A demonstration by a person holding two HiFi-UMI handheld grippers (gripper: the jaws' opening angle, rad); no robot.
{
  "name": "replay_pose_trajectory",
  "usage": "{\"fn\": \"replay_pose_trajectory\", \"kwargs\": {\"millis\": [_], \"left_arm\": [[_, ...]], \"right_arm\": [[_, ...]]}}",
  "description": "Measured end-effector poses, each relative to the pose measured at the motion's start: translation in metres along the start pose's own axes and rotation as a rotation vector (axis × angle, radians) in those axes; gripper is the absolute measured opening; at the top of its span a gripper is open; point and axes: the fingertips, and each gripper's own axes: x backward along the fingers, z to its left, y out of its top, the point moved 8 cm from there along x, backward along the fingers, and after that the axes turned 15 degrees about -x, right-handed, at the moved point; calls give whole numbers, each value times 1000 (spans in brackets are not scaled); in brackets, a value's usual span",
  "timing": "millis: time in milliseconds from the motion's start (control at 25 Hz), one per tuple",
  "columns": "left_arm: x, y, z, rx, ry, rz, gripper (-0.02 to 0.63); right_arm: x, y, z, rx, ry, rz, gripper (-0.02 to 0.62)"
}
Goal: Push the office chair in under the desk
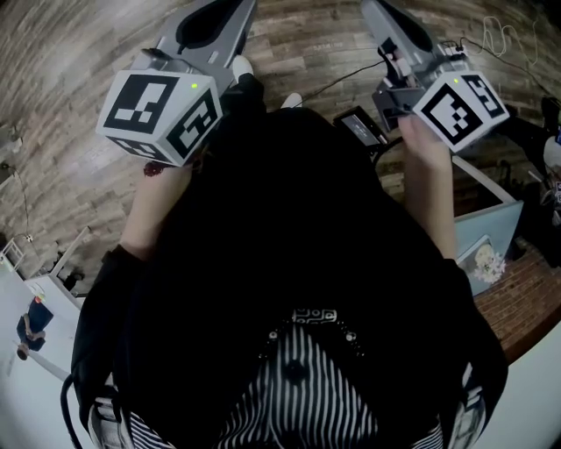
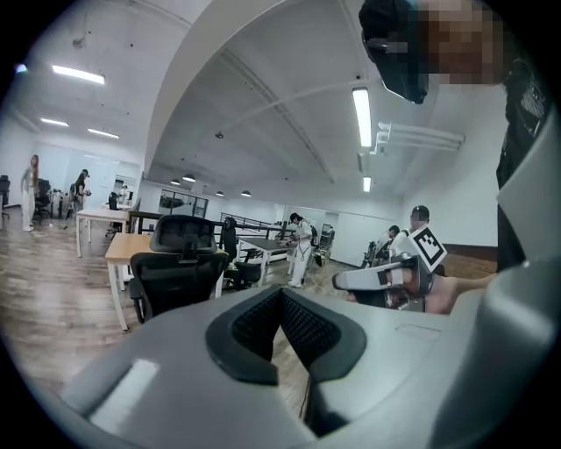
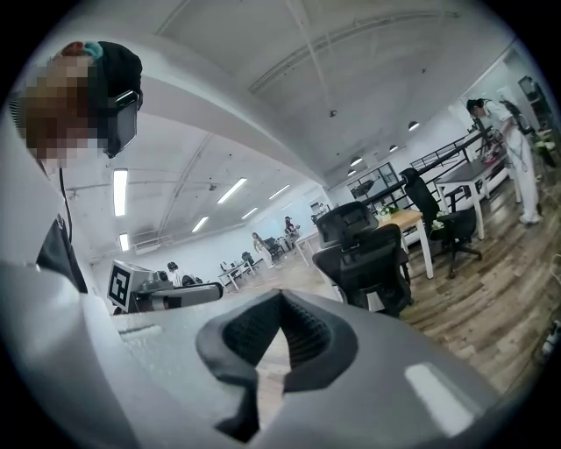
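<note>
A black office chair point(image 2: 180, 263) with a headrest stands in front of a light wooden desk point(image 2: 125, 249), a few steps ahead of me on the wood floor. The right gripper view shows the same chair point(image 3: 364, 259) and desk point(image 3: 410, 217). My left gripper point(image 2: 282, 294) is shut and empty, raised at chest height point(image 1: 210, 26). Beside it, my right gripper point(image 3: 282, 298) is also shut with nothing in it point(image 1: 394, 26). Neither touches the chair. Each gripper shows in the other's view, the right gripper point(image 2: 386, 276) and the left gripper point(image 3: 162, 294).
Other desks and people fill the open office behind the chair; a person in white point(image 2: 301, 248) stands at a dark table. A second black chair point(image 3: 438, 215) sits at another desk. On the floor near my feet are a black device with a cable point(image 1: 359, 124) and a pale blue box point(image 1: 491, 219).
</note>
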Motion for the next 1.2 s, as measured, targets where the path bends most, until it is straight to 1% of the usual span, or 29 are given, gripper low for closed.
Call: {"fn": "replay_pose_trajectory", "kwargs": {"millis": [120,280,480,640,760,920,1200], "left_arm": [[-14,-3,12,5,-20,-20,-3],[-34,2,34,19,-76,-82,-3],[-58,8,81,28,-86,-124,-3],[-74,10,122,41,-87,-145,-3],[-80,10,151,58,-87,-145,-3],[-84,8,189,45,-84,-125,-3],[-81,-9,246,51,-103,-117,-3]], "right_arm": [[-13,8,-7,10,1,5,0],[-31,25,-2,32,-32,-12,1],[-73,41,-4,55,-44,23,0],[-108,59,-10,59,-65,19,0],[-135,73,-15,48,-94,13,1],[-169,87,-10,48,-92,4,0],[-238,89,-2,52,-100,21,1]]}}
